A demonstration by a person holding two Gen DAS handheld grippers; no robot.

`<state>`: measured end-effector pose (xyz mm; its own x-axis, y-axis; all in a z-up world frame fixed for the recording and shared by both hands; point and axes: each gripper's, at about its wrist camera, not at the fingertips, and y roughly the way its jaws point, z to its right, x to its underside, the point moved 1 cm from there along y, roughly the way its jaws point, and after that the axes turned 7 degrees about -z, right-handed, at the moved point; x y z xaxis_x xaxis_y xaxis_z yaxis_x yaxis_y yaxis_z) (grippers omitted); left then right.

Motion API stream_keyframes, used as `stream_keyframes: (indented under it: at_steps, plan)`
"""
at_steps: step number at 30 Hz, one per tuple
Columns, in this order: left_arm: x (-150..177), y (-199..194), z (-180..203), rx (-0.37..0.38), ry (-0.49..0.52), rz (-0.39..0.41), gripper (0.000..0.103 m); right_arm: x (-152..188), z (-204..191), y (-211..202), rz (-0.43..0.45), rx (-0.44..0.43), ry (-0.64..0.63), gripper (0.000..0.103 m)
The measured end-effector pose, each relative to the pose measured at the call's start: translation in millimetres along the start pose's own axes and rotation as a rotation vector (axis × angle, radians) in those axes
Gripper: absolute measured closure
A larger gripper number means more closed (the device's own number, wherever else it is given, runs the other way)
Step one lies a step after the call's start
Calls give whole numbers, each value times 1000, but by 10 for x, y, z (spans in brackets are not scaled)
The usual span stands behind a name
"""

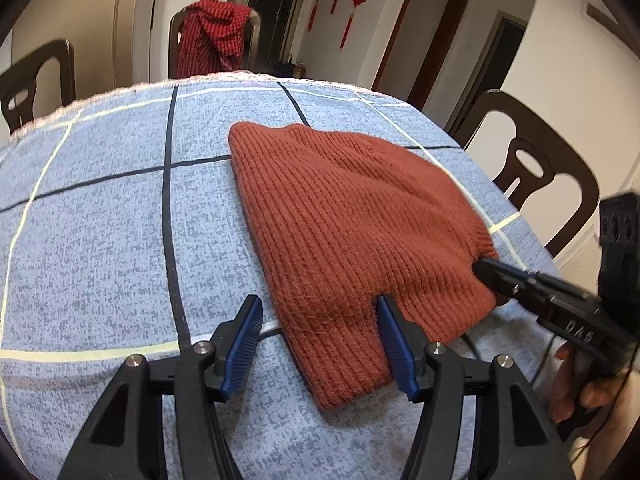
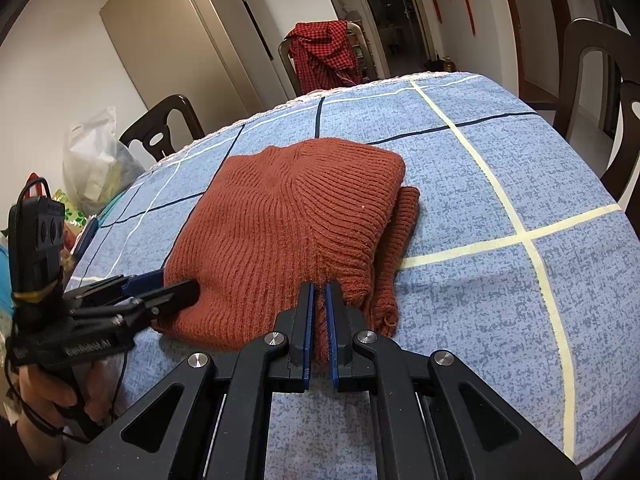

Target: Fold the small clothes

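So the rust-red knit beanie [image 1: 352, 216] is lying flat on the blue checked tablecloth [image 1: 100, 220], folded over, with a second layer poking out on its right side in the right wrist view. Its long axis runs from the near edge toward the far chair with the red plaid shirt [image 1: 212, 36], crown end away. Left gripper [image 1: 320, 344] is spread wide around the near corner. Right gripper [image 2: 319, 320] is pinched narrow on the near hem.

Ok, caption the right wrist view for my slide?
Right gripper pinches the near edge of a rust knit hat on the blue checked tablecloth.
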<state>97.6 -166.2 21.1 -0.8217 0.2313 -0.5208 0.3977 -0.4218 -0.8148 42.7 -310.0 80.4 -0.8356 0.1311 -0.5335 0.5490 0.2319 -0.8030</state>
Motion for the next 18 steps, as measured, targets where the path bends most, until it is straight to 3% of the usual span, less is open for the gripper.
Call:
stream_keyframes:
  at_steps: [2,4,6,8,13,16,18]
  plan:
    - [-68,-120,-1,-3,-1,32,42,-37,-53,-58,-1,30,-14,94]
    - [-153,-227,9,-7,2,73,42,-111,-77,-146,23,26,-4,84]
    - [-261,-272,20,-21,6,103,44,-202,-80,-213,56,17,12,82]
    - [-365,-239,40,-45,8,107,51,-323,-79,-226,81,39,12,82]
    - [-510,41,76,-77,17,78,63,-504,26,-6,51,60,49,82]
    - [-474,205,98,-107,47,71,63,-512,123,233,-4,90,69,82]
    - [-436,216,129,-127,79,89,63,-492,156,259,13,84,62,82]
